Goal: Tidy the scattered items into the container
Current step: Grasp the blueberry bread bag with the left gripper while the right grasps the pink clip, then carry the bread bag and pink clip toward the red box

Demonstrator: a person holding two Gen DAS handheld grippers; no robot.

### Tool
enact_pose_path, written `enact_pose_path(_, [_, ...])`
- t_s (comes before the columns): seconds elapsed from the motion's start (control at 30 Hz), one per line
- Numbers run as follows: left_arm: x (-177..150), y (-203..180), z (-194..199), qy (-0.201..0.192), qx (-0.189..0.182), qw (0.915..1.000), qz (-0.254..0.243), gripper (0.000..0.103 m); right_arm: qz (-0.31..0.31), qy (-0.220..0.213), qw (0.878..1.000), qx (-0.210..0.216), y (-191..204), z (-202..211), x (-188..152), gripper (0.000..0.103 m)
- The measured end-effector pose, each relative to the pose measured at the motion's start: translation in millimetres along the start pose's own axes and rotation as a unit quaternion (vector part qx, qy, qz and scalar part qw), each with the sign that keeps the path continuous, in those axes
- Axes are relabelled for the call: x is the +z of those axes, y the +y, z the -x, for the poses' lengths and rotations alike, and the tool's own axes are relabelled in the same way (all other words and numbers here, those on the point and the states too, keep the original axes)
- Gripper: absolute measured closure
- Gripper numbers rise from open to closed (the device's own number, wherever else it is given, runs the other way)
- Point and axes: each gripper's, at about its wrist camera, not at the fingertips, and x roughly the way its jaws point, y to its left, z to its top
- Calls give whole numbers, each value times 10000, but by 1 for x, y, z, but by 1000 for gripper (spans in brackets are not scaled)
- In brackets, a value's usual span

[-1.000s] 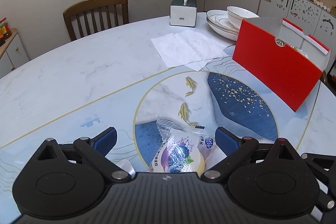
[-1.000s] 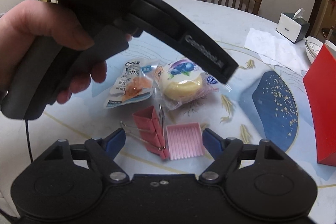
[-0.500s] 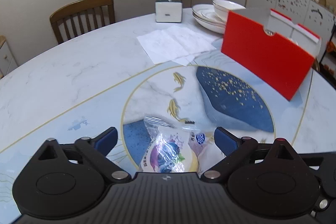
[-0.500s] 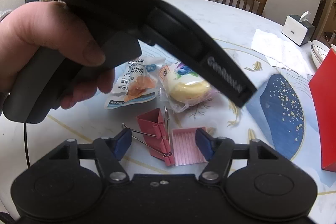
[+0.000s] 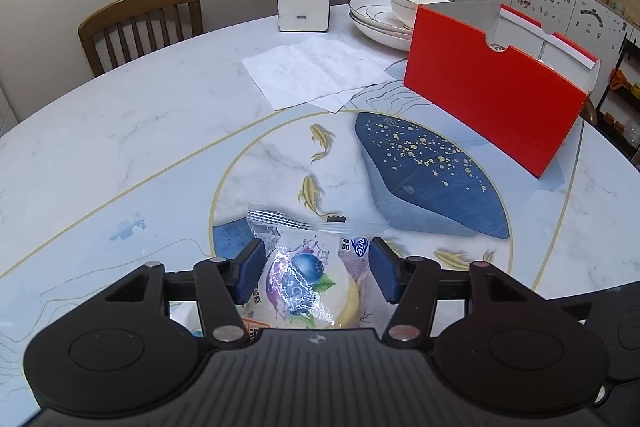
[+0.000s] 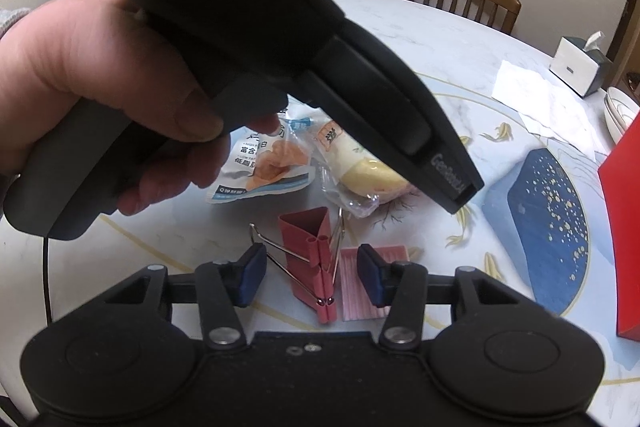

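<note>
Red box (image 5: 492,95) beyond blueberry bun (image 5: 308,283)

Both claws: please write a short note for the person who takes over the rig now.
Left claw: partly closed around the blueberry bun packet, pads at its sides, grip not confirmed; the packet lies on the table.
Right claw: open, low over the red binder clip; the pink ribbed piece is beside it.
The orange snack packet lies behind the clip, next to the bun.
The red box stands open at the far right.
Done: none of these four items is in the box.
Left: grasp the bun and clip, carry them to the box, then the other two.
</note>
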Motion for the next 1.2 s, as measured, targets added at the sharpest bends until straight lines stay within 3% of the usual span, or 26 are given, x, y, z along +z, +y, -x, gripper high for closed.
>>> enact_pose_path(0.13, [1,0,0,36,48,10000,-14,54,45,-27,9999,155,1,0,0,64])
enact_pose_path(0.23, [2,0,1,51,42,10000,-2,57,72,-45,9998,161,2,1,-1,65])
enact_pose_path(0.7, [4,6,15,9,162,9995,276,60,-166,-219,9989,375,-6,19,-4,85])
enact_pose_path(1.2, [6,16,41,-124,341,9971,665,63,-490,-477,9969,394,-37,45,-6,88])
